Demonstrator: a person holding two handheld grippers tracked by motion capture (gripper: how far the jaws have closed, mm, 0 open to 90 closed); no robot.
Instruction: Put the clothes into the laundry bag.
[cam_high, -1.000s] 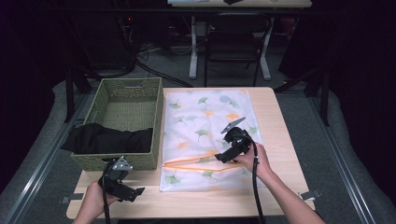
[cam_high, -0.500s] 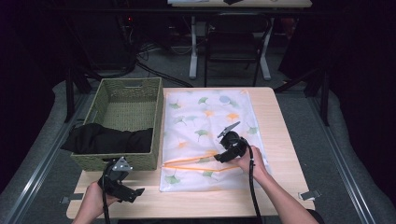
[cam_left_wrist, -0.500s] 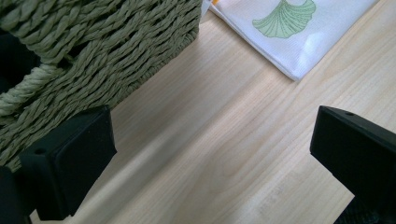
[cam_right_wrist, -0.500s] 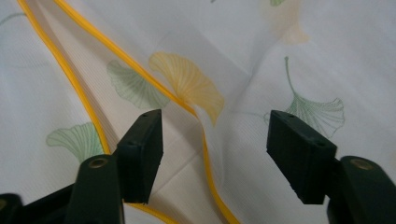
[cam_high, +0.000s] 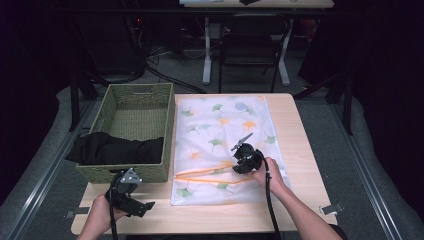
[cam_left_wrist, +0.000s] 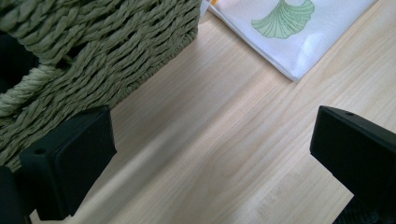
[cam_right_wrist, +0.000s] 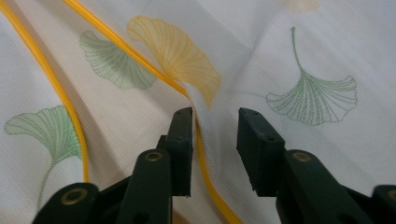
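Note:
A white mesh bag (cam_high: 225, 130) printed with ginkgo leaves lies flat on the wooden table (cam_high: 300, 150). Its orange zipper edge (cam_high: 205, 172) gapes near the front. My right gripper (cam_high: 236, 167) rests on the bag at the zipper's right end. In the right gripper view my right gripper (cam_right_wrist: 215, 116) is open by a narrow gap, with a raised fold of the bag (cam_right_wrist: 303, 56) and the orange zipper edge (cam_right_wrist: 154, 60) just ahead of its tips. My left gripper (cam_high: 142, 207) sits wide open at the table's front left. In the left gripper view my left gripper (cam_left_wrist: 210, 140) has bare wood between its jaws.
A green woven basket (cam_high: 135, 95) stands left of the bag, with a black garment (cam_high: 115, 147) draped over its near end. The basket wall (cam_left_wrist: 93, 46) is close beside my left jaw, and the bag's front corner (cam_left_wrist: 289, 32) lies ahead. Beyond the table stand chairs and table legs.
My right gripper has crept a little left and toward the front, onto the zipper's right end. The left gripper has stayed put.

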